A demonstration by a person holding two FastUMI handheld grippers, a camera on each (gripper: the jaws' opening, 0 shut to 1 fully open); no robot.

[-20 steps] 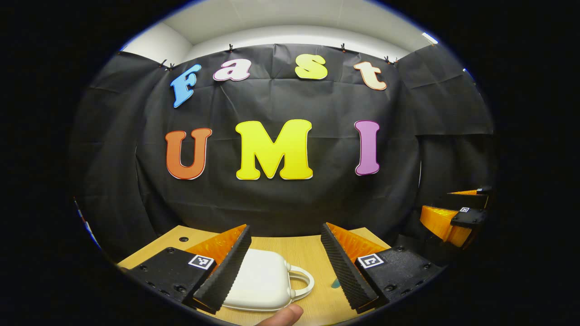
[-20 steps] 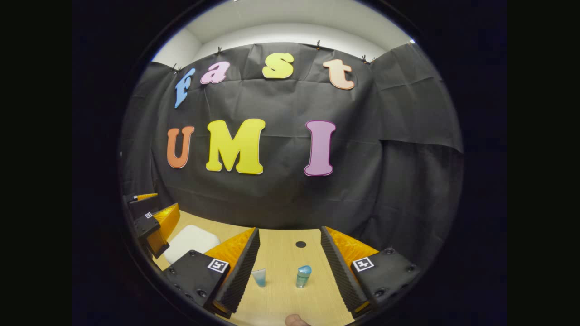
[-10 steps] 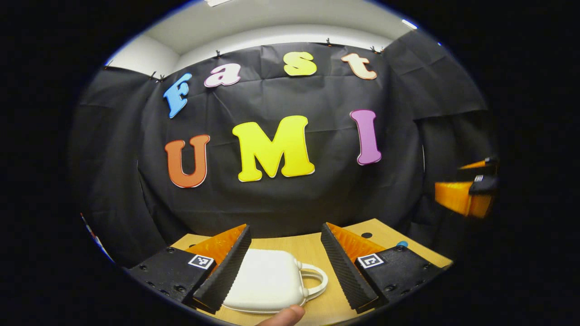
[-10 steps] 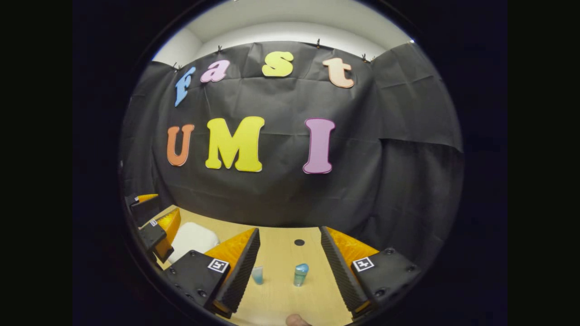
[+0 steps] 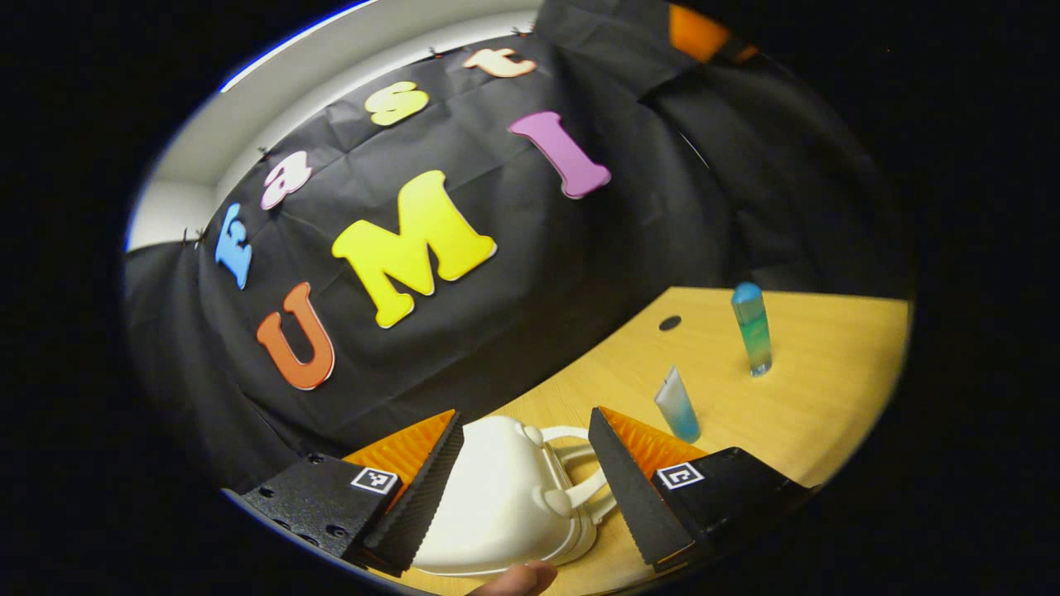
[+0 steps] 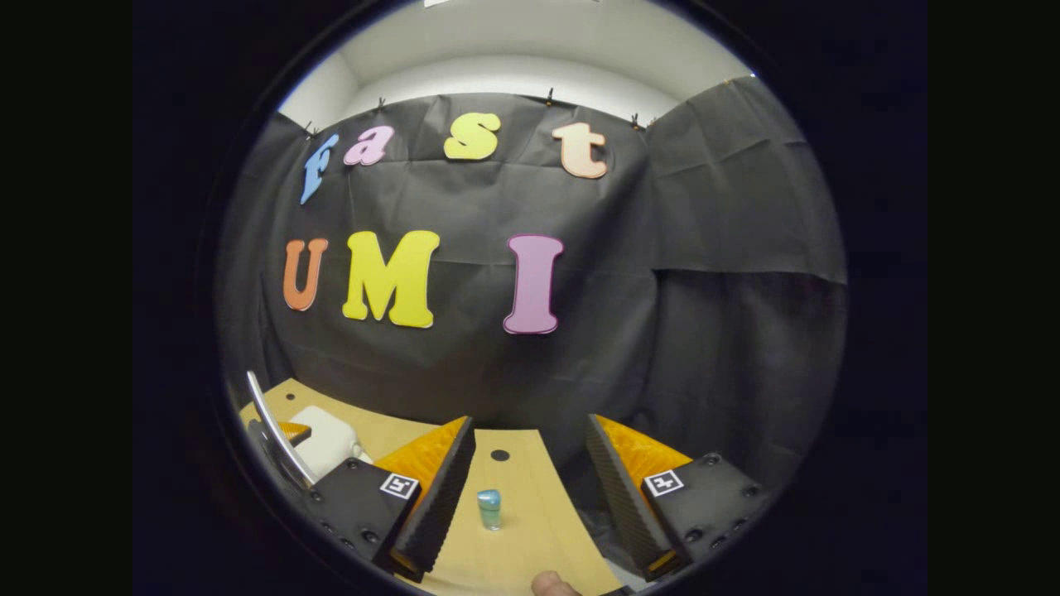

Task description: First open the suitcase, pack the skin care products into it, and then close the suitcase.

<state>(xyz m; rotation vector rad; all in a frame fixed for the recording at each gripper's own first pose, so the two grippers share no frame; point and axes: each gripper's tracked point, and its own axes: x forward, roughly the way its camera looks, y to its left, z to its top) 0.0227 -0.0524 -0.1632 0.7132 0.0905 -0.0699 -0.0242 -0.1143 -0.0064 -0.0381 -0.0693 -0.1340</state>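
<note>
A wooden table (image 5: 828, 414) is carrying a closed white suitcase (image 5: 497, 505) at the near left, with a small tube (image 5: 676, 406) and a taller bottle (image 5: 751, 329) standing farther right.

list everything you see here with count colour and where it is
suitcase: 1, white, shut, lying on the table between the left gripper's fingers; handle toward the products
squeeze tube: 1, pale blue, standing on the table just past the suitcase handle
bottle: 1, blue-green with a blue cap, standing farther along the table; also ahead of the right gripper
table: 1, light wood, with a dark round hole near the wall
left gripper: 1, open, fingers either side of the suitcase
right gripper: 1, open, above the table facing the bottle
fingertip: 1, at the bottom edge of the left gripper view
</note>
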